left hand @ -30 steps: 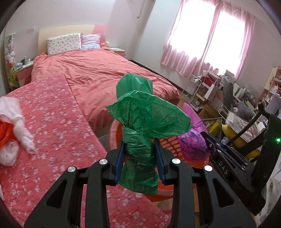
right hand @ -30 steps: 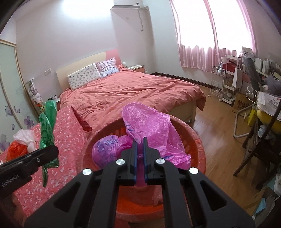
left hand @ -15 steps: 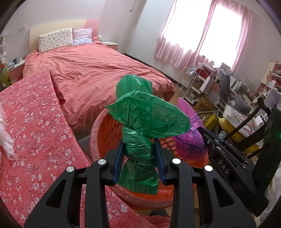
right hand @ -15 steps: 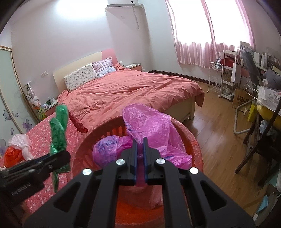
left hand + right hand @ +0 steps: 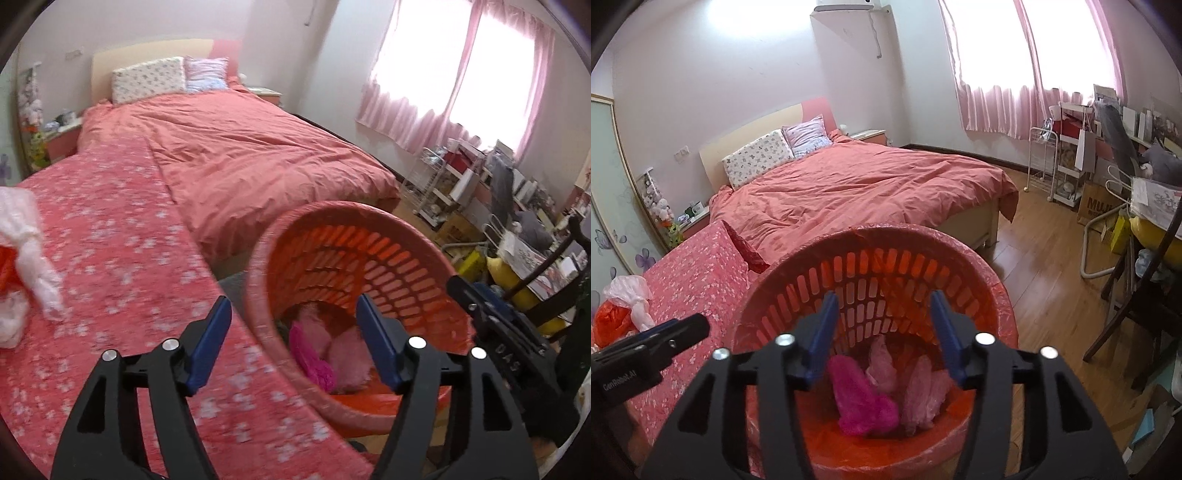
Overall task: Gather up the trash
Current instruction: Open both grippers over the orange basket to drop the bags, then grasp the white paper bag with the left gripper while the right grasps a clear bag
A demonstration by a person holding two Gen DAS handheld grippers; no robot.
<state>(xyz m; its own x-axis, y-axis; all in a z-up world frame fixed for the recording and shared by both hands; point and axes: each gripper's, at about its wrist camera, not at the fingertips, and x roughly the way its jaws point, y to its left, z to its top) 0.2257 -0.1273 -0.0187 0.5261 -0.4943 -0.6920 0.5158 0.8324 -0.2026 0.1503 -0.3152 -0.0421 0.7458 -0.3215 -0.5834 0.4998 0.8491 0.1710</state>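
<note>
Both tongs, left point(image 5: 293, 339) and right point(image 5: 882, 332), spread wide, holding nothing, above basket point(image 5: 993, 280). Pink bags point(image 5: 864, 398) inside basket bottom. Remaining white-and-orange bag point(image 5: 22, 266) on table point(image 5: 122, 258), far left: looks light, soft, slippery; pinch its twisted neck. Mind table edge beside basket rim; open floor right.

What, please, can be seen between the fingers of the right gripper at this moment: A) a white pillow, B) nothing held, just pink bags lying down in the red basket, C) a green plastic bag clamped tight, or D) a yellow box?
B: the right gripper is open and empty, with the pink bags lying at the bottom of the red basket.
</note>
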